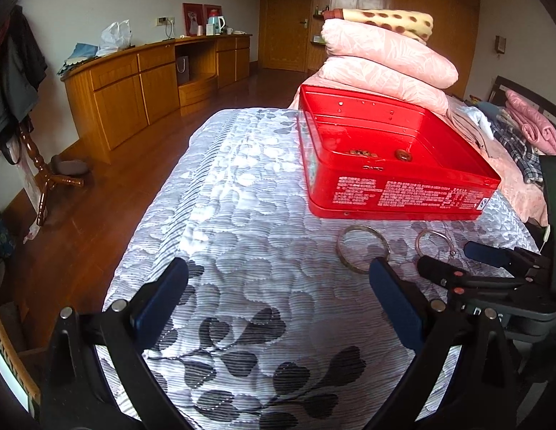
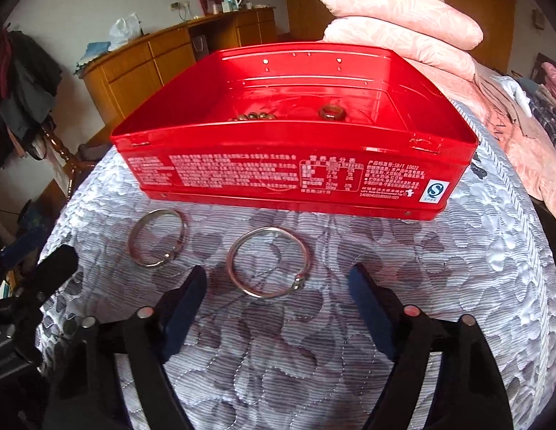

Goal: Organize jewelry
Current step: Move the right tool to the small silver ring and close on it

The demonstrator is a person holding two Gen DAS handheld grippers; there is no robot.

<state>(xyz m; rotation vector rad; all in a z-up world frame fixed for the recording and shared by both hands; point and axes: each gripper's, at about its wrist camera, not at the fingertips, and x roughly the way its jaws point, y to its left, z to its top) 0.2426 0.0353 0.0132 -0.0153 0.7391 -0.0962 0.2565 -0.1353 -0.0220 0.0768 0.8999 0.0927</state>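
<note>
Two silver bangles lie flat on the quilt, side by side and apart, just in front of the red tin's printed near wall: one (image 2: 156, 238) to the left, one (image 2: 267, 262) to the right. We see the right gripper (image 2: 278, 283) with jaws spread wide, pads either side of the right bangle but not touching it, nothing held. The left gripper (image 1: 278, 279) also stands wide and empty over bare quilt (image 1: 242, 215), its right finger (image 1: 383, 276) overlapping the near rim of the left bangle (image 1: 362, 247) in view; contact we cannot tell. The tin (image 2: 295, 175) sits open toward the quilt's far edge, with a brown ring (image 2: 332, 112) and dark beads (image 2: 252, 116) on its floor. Pink pillows (image 2: 403, 25) are stacked behind the tin.
</note>
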